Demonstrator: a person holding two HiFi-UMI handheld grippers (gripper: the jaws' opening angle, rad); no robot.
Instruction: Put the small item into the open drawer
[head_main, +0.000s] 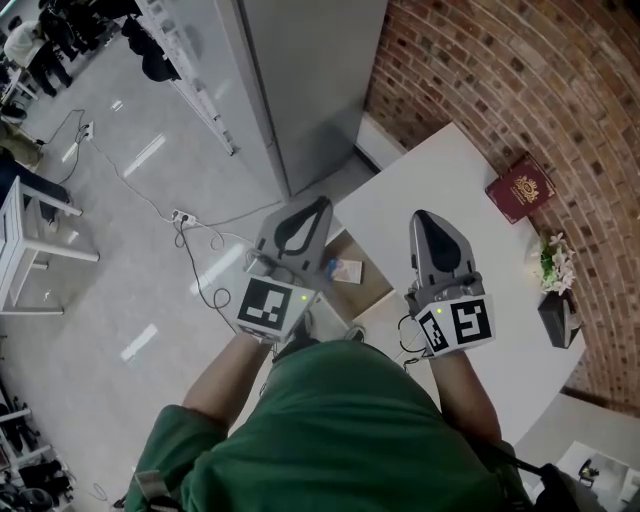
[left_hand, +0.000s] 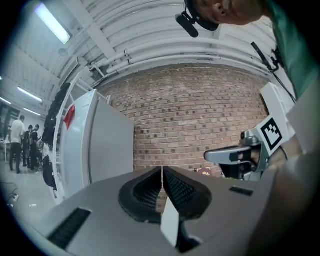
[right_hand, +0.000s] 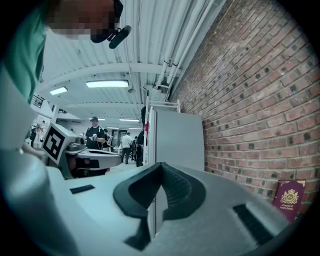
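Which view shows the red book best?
The head view: the red book shows whole on the white table by the brick wall. The right gripper view catches it small at the lower right edge; the left gripper view does not show it.

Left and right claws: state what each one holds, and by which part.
Nothing is held. The left claw and the right claw are both shut, jaws together with nothing between them.
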